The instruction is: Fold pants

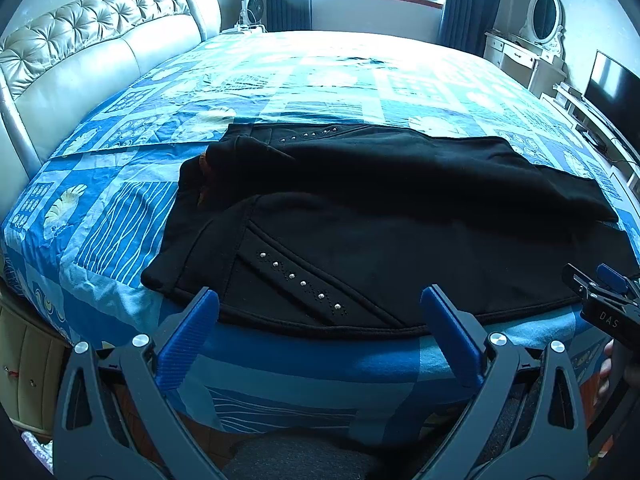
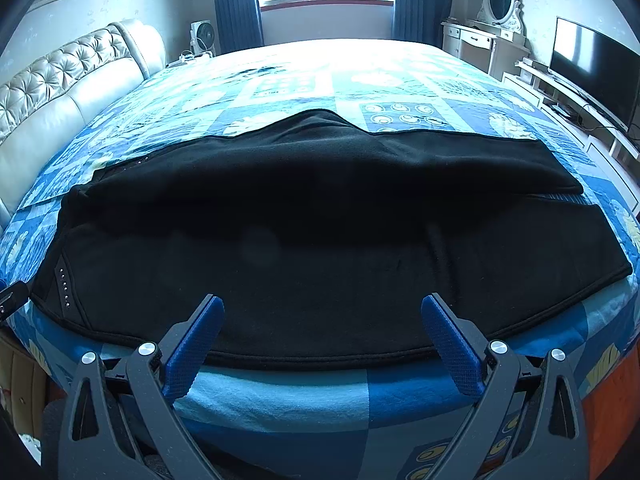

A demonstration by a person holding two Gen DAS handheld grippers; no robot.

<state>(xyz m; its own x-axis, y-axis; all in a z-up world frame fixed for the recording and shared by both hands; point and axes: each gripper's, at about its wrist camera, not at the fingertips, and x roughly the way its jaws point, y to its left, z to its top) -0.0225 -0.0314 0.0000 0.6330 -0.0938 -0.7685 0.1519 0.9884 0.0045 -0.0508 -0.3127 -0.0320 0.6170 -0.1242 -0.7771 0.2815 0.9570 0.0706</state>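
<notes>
Fingers (image 1: 188, 344) with blue pads on my left gripper (image 1: 320, 304) stand spread and empty at the bottom of the left wrist view, just short of the near edge of the black fleece pants with silver studs (image 1: 360, 240) lying flat on the blue patterned bedsheet (image 1: 100, 216). At the right edge, my right gripper (image 1: 600, 292) shows. From the right wrist, its fingers (image 2: 452, 344) also gape, grasping nothing, with the pants (image 2: 320, 248) filling mid-frame.

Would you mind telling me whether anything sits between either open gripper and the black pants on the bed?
Nothing visible does. The left gripper and right gripper both hover open just off the near hem of the pants, with only bare bedspread beneath them.
</notes>
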